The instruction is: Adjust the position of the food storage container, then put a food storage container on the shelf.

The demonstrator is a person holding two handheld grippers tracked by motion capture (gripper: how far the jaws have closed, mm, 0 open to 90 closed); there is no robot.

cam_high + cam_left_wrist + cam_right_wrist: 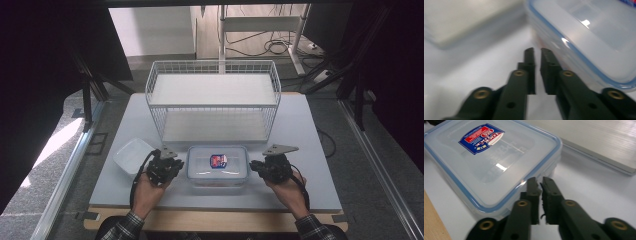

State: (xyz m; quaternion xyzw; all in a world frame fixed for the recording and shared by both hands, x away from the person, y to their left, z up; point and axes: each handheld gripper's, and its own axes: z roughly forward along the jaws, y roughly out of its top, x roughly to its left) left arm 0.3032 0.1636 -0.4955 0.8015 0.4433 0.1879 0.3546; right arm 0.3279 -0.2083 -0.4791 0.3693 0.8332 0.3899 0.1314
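A clear plastic food container [217,166] with a blue-rimmed lid sits near the front middle of a pale grey table [300,130], with a person's two hands holding black tongs on either side of it. The left gripper [172,165] is just beside the container's left end; in the left gripper view its jaws stand almost together with a thin slit between them, nothing held, and the picture is blurred. The right gripper [256,166] is at the container's right end; in the right gripper view its jaws are likewise nearly closed and empty, tips at the container's edge, though contact cannot be judged. The lid carries a red, white and blue label [481,137]; its writing is too small and tilted to read. A small white tub [131,155] sits to the left, partly hidden by the left gripper. A white wire rack [212,97] stands farther back.
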